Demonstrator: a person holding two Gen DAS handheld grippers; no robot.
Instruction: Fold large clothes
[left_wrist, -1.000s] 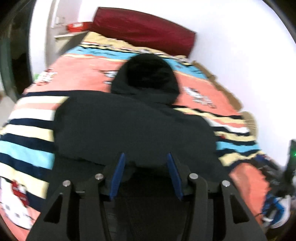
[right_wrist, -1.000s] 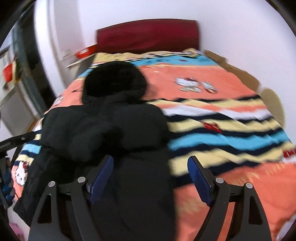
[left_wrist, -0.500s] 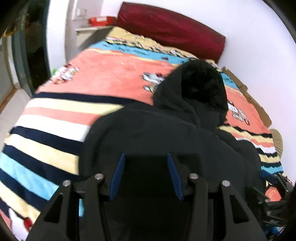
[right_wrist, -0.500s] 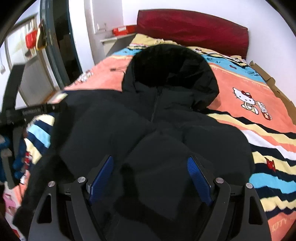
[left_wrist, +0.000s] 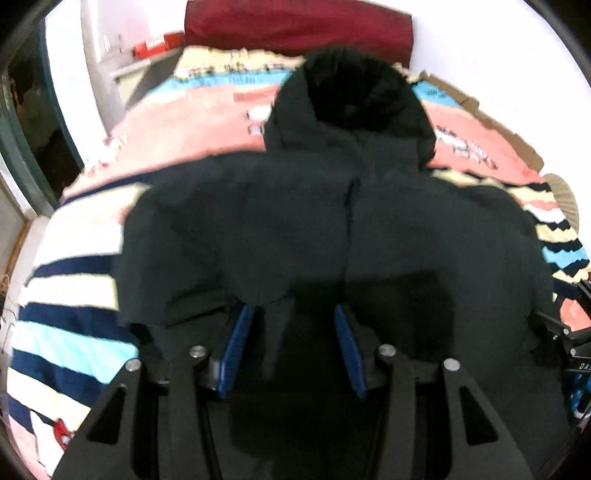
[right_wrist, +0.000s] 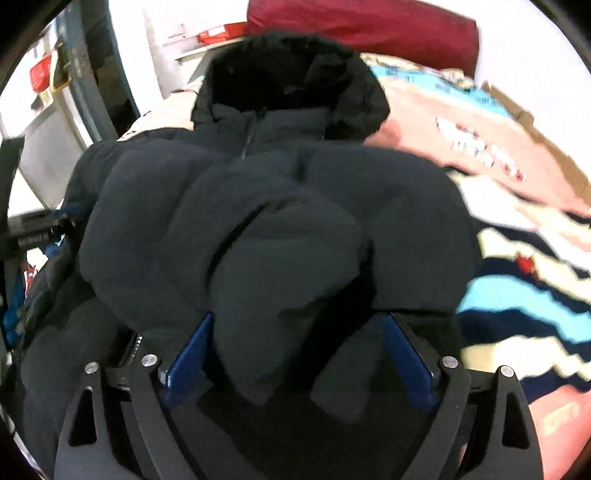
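A bed (left_wrist: 70, 266) fills the room, spread with a striped blanket (left_wrist: 66, 332) in coral, cream, navy and sky blue, and a dark red headboard (left_wrist: 295, 22) stands at 12 o'clock against a white wall (left_wrist: 498, 44). A black hooded puffer jacket (left_wrist: 295, 221) lies front up on the blanket, its hood (left_wrist: 354, 85) toward the headboard and its puffy sleeves folded over the chest. In the left wrist view the left tool (left_wrist: 291, 332) sits at 6 o'clock over the jacket's lower part, its 2 blue pads (left_wrist: 236, 343) set apart with dark cloth lying between them; whether they pinch that cloth cannot be told. In the right wrist view the right tool (right_wrist: 299, 343) is spread wide at 6 o'clock, a folded sleeve (right_wrist: 280, 266) bulging into the gap between its blue pads (right_wrist: 188, 354) without being clamped. A red box (left_wrist: 147, 45) rests on a ledge at 11 o'clock beside a dark doorway (left_wrist: 33, 122) at 9 o'clock. Cardboard (left_wrist: 491, 118) lines the bed's edge at 2 o'clock. In the right wrist view part of the other tool shows at 9 o'clock, at the jacket's left edge; both views are blurred.
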